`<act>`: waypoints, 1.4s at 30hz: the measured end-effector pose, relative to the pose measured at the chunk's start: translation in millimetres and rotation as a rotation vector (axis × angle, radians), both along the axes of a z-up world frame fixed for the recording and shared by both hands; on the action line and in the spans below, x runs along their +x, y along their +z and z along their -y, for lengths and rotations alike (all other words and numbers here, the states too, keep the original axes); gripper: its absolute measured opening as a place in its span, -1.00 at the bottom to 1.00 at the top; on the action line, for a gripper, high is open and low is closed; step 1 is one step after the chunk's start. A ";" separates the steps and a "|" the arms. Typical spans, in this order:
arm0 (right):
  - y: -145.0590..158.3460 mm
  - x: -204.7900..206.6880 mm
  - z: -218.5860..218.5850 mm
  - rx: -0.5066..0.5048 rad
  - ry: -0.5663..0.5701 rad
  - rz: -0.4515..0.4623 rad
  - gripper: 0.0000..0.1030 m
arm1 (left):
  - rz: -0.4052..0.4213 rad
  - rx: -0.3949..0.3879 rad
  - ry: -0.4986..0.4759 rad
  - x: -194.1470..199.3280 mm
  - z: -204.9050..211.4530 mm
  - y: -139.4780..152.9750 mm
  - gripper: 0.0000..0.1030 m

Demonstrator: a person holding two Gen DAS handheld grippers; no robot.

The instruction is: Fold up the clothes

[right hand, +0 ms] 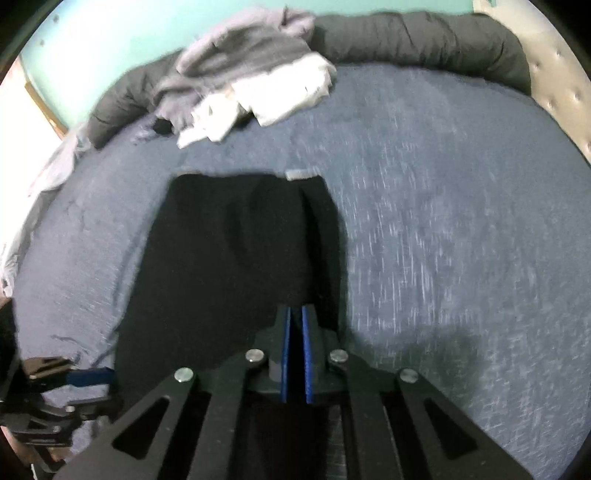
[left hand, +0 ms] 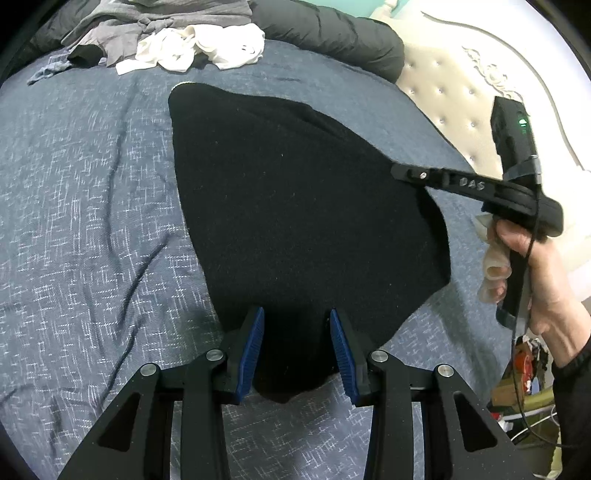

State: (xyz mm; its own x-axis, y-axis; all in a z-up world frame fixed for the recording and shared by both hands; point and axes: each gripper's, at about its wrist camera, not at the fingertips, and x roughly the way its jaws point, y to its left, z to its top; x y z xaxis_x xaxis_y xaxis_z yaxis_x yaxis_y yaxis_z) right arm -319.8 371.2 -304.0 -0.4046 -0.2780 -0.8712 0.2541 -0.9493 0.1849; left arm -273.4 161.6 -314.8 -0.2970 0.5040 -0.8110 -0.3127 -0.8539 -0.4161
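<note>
- While I watch through both wrist cameras, the black garment [left hand: 295, 206] lies spread on the bed [left hand: 92, 206], over its blue-grey flecked cover.
- My left gripper [left hand: 297, 347] hangs at the garment's near edge with its jaws spread; dark cloth shows in the gap between the blue pads [left hand: 255, 350].
- My right gripper [right hand: 295, 354] has its jaws pressed together; whether they pinch the garment's right edge I cannot tell, since this view is blurred.
- From the left camera, the person's hand [left hand: 532, 266] grips the right tool's handle.
- A heap of grey and white clothes [left hand: 166, 40] sits at the far side, beside a dark bolster [left hand: 332, 33].
- A tufted cream headboard [left hand: 461, 99] borders the bed's right.
</note>
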 end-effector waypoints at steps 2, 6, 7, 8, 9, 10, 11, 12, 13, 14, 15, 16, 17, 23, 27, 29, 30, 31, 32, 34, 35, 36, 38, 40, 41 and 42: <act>-10.7 0.4 -0.7 0.005 -0.002 0.014 -0.88 | 0.003 -0.004 -0.002 0.2 -0.4 -0.8 -0.22; -7.2 2.6 -9.1 0.004 -0.021 -0.011 -0.44 | 0.004 -0.006 -0.008 -0.5 1.4 -2.0 -0.22; -1.2 2.8 -13.0 -0.001 -0.028 -0.029 -0.37 | 0.004 -0.001 -0.006 -0.9 2.2 -1.1 -0.22; 4.6 2.8 -16.6 -0.011 -0.032 -0.047 -0.37 | 0.004 0.004 -0.005 -1.1 2.4 0.0 -0.22; 12.0 2.5 -20.6 -0.019 -0.038 -0.069 -0.37 | 0.002 0.010 -0.005 -1.5 3.3 1.5 -0.22; 18.5 1.9 -23.4 -0.030 -0.040 -0.087 -0.37 | -0.005 0.016 -0.005 -1.9 4.7 4.0 -0.22; 23.6 0.8 -23.8 -0.053 -0.029 -0.096 -0.37 | -0.015 0.019 -0.003 -2.0 6.2 7.2 -0.22; 28.6 -0.6 -23.6 -0.080 -0.012 -0.102 -0.37 | -0.026 0.018 0.000 -1.3 6.4 10.1 -0.22; 31.4 -1.3 -20.5 -0.093 0.005 -0.106 -0.39 | -0.034 0.016 0.007 -1.7 5.6 12.0 -0.22; 32.7 -1.3 -15.2 -0.096 0.027 -0.109 -0.42 | -0.040 0.015 0.015 -4.2 5.2 13.2 -0.22; 32.0 -0.8 -7.9 -0.099 0.056 -0.104 -0.54 | -0.042 0.015 0.024 -5.7 7.3 14.2 -0.22; 30.4 0.0 0.2 -0.102 0.086 -0.095 -0.61 | -0.037 0.015 0.028 -6.8 7.9 12.7 -0.22; 27.0 1.3 8.4 -0.095 0.114 -0.086 -0.62 | -0.031 0.012 0.027 -8.6 4.4 8.8 -0.22; -12.3 3.9 23.9 0.024 0.112 -0.004 -0.87 | -0.003 -0.028 0.025 -10.3 -9.6 -7.5 -0.22; 5.6 13.8 18.4 0.032 0.084 -0.045 -0.88 | -0.003 -0.045 0.038 -7.9 -8.3 -6.5 -0.22; 19.0 25.9 15.3 0.017 0.095 -0.063 -0.88 | -0.004 -0.053 0.044 -6.1 -7.5 -5.0 -0.22; 25.3 32.2 13.5 0.008 0.102 -0.071 -0.88 | -0.007 -0.055 0.046 -4.2 -6.9 -2.6 -0.22; 28.8 39.7 12.5 -0.005 0.108 -0.072 -0.88 | -0.009 -0.056 0.047 -2.6 -6.6 -1.2 -0.22; 31.0 47.9 12.0 -0.019 0.114 -0.069 -0.88 | -0.010 -0.056 0.049 -1.2 -6.6 -0.6 -0.22; 29.6 61.6 12.0 -0.036 0.128 -0.052 -0.88 | -0.012 -0.052 0.050 3.0 -7.6 0.5 -0.22; 26.7 68.1 13.4 -0.037 0.135 -0.045 -0.88 | -0.015 -0.050 0.047 6.4 -8.8 1.6 -0.22; 21.9 74.8 14.8 -0.033 0.141 -0.036 -0.88 | -0.017 -0.049 0.043 7.6 -10.5 1.5 -0.22; 9.6 82.5 15.2 -0.013 0.130 -0.011 -0.88 | -0.021 -0.054 0.035 5.8 -14.7 -1.4 -0.22; -4.5 86.3 10.7 -0.002 0.098 0.020 -0.88 | -0.016 -0.063 0.032 6.7 -17.5 -4.3 -0.22; -11.0 87.2 8.3 0.002 0.084 0.034 -0.88 | -0.014 -0.068 0.031 8.3 -18.3 -6.6 -0.22; -17.6 87.9 5.7 0.007 0.070 0.048 -0.88 | -0.009 -0.072 0.030 8.3 -19.0 -10.4 -0.22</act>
State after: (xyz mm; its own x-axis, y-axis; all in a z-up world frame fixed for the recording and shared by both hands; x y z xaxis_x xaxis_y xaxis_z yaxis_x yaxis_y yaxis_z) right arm -231.9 365.5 -321.5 -0.3418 -0.2984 -0.8912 0.3113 -0.9307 0.1922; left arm -265.1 180.7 -325.1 -0.3185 0.4355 -0.8420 -0.2895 -0.8905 -0.3511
